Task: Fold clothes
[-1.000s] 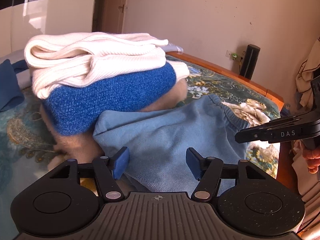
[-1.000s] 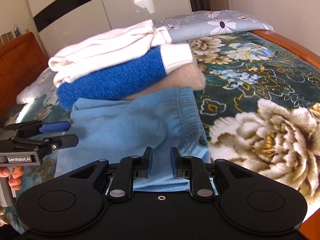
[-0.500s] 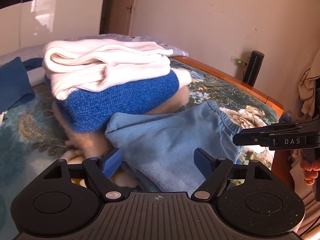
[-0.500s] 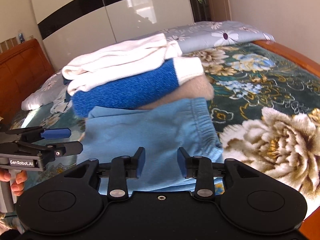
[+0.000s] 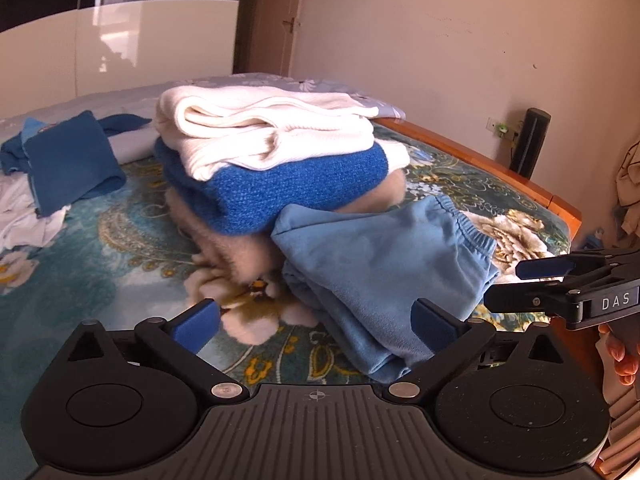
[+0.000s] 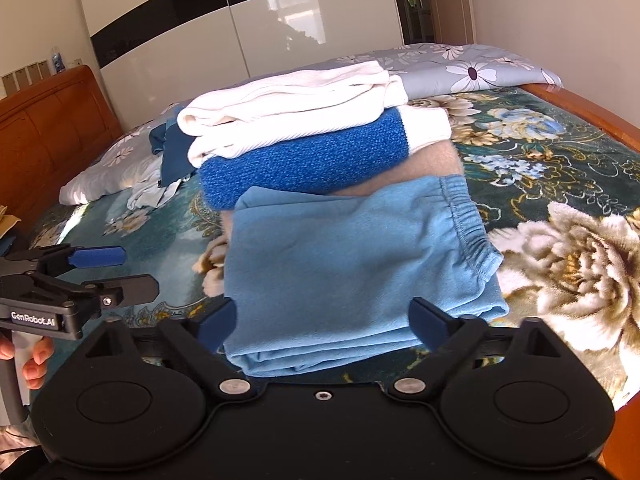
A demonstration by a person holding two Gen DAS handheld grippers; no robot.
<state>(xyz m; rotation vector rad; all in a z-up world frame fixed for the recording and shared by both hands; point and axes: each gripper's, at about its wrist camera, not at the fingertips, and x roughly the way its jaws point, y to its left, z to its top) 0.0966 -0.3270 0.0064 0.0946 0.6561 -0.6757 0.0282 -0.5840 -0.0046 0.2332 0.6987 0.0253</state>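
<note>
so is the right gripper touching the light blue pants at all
Apart. In the right wrist view the right gripper is open, its fingers either side of the folded light blue pants with floral blanket visible between.

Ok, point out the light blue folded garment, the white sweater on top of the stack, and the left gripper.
light blue folded garment (image 6: 352, 256), right wrist view, middle of its top face
white sweater (image 6: 288, 108), right wrist view, upper folded layer
left gripper (image 5: 316, 320), left wrist view, midway between the open fingertips

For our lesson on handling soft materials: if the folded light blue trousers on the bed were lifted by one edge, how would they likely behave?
The light blue trousers would probably go floppy and unfold, since they lie as loose stacked layers with nothing pinning them. They look like soft fleece, so likely light and not slippery. Their far edge rests against the pile of folded sweaters, so pushing might nudge that pile.
</note>
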